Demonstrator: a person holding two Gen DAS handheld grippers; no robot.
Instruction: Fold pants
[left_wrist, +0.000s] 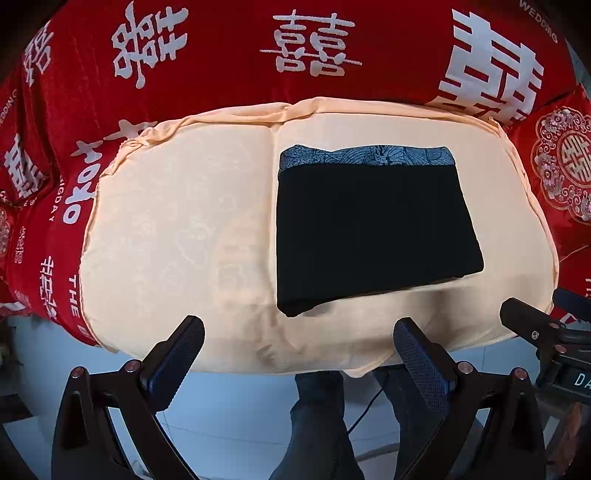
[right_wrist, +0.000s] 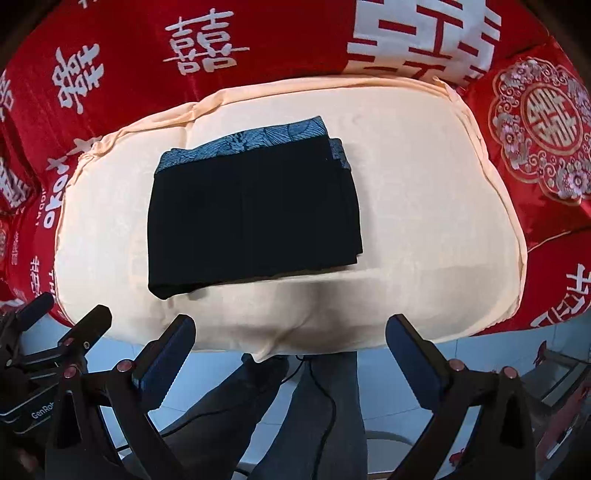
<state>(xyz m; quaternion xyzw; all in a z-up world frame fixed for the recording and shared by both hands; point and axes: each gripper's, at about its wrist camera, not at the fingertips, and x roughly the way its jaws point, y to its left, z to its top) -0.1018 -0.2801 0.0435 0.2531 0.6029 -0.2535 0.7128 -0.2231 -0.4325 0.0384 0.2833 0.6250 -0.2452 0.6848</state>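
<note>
The black pants (left_wrist: 369, 236) lie folded into a compact rectangle on a cream cushion (left_wrist: 177, 229), with a blue patterned waistband (left_wrist: 365, 158) along the far edge. They also show in the right wrist view (right_wrist: 251, 218). My left gripper (left_wrist: 299, 350) is open and empty, held back over the cushion's near edge, apart from the pants. My right gripper (right_wrist: 290, 349) is open and empty, also held back at the near edge. The right gripper shows at the right edge of the left wrist view (left_wrist: 546, 332).
The cushion (right_wrist: 424, 221) rests on a red bedspread (left_wrist: 221, 55) with white characters. A red embroidered pillow (right_wrist: 543, 125) lies at the right. Below the cushion's edge are a person's legs (right_wrist: 325, 413), a black cable (right_wrist: 328, 406) and a pale tiled floor.
</note>
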